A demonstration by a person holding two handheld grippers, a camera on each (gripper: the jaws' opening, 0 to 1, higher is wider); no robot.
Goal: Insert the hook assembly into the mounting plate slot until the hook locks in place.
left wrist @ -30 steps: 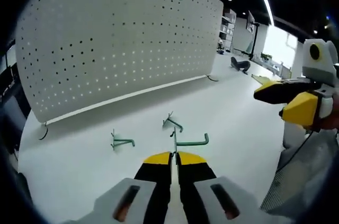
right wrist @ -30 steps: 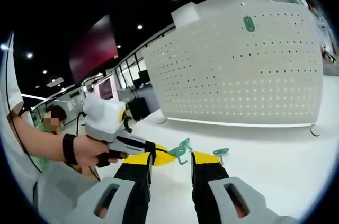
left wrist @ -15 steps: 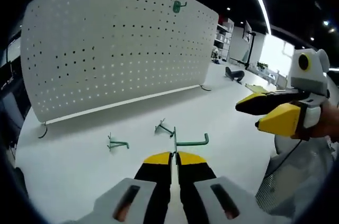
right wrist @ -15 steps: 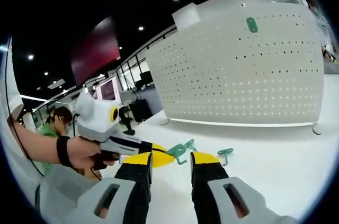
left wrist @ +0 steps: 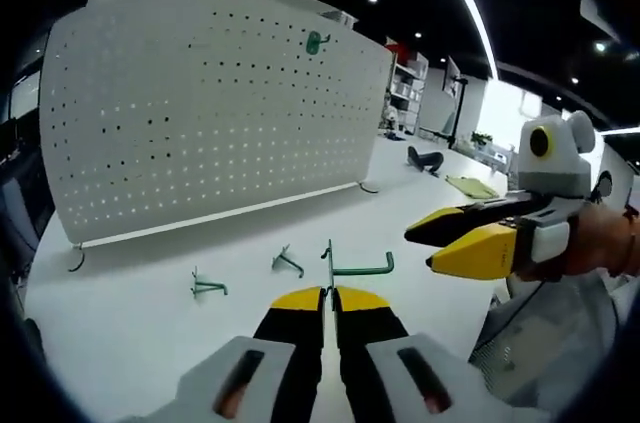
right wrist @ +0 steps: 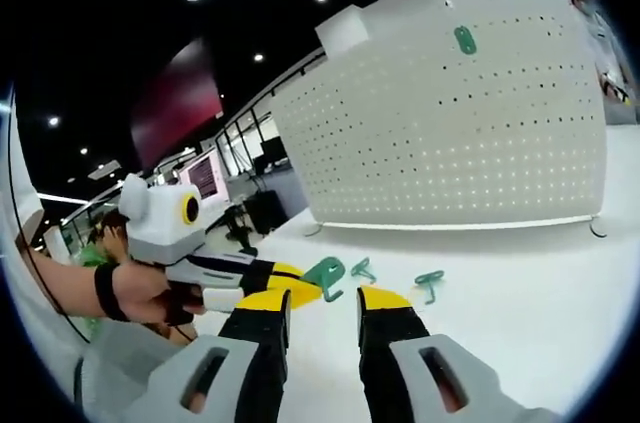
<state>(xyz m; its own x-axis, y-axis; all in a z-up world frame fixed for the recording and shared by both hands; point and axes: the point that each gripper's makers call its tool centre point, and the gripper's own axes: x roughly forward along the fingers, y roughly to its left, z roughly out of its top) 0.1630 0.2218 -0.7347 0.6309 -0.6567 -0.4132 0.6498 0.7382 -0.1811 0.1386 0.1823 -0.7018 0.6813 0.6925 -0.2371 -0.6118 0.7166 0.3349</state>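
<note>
Left gripper view: left gripper (left wrist: 329, 295) grips hook (left wrist: 352, 266); right gripper (right wrist: 321, 301) prob. empty.

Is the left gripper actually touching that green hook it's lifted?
Touching. In the left gripper view, the left gripper has its jaws shut on the hook, whose thin stem rises straight out from between the yellow tips.

In the left gripper view the foot of the held hook (left wrist: 352, 265) is hidden between the pressed-together tips of the left claw (left wrist: 329, 295). The wire feet of the two loose hooks (left wrist: 207, 286) on the surface (left wrist: 150, 333) are too small to make out. In the right gripper view the pegboard (right wrist: 450, 133) is cut off at the right edge, and the hook on the pegboard (right wrist: 465, 39) shows as a blurred green shape.
</note>
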